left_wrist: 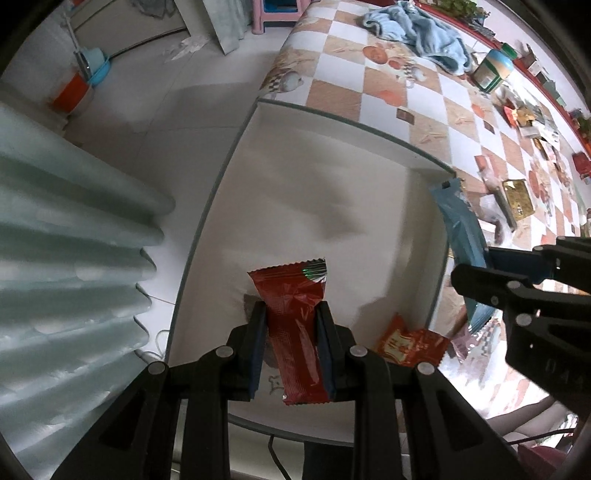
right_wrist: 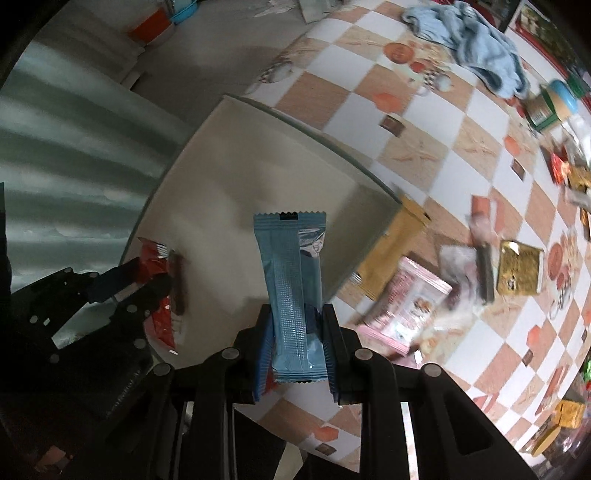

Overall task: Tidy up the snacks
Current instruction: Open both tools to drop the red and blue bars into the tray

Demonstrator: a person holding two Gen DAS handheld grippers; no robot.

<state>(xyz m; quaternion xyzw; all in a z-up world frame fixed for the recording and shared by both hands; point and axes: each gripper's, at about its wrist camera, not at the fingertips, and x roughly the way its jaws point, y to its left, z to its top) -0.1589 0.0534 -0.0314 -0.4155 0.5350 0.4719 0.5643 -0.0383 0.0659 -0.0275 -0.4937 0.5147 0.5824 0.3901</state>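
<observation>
A shallow white tray with a thin dark rim sits on the counter, an orange-red packet lying inside. Over it, the left tongs pinch a crinkly red snack bar; the right tongs pinch a ribbed blue snack bar. Checkered orange-and-white cloth covers the counter, strewn with foil packets and a rumpled blue towel.

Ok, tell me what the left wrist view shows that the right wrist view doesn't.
Only the left wrist view shows the orange packet lying in the white box. Only the right wrist view shows the yellow packet and pink packet on the checkered cloth. Both show the left tool shut on the red bar and the right tool shut on the blue bar.
</observation>
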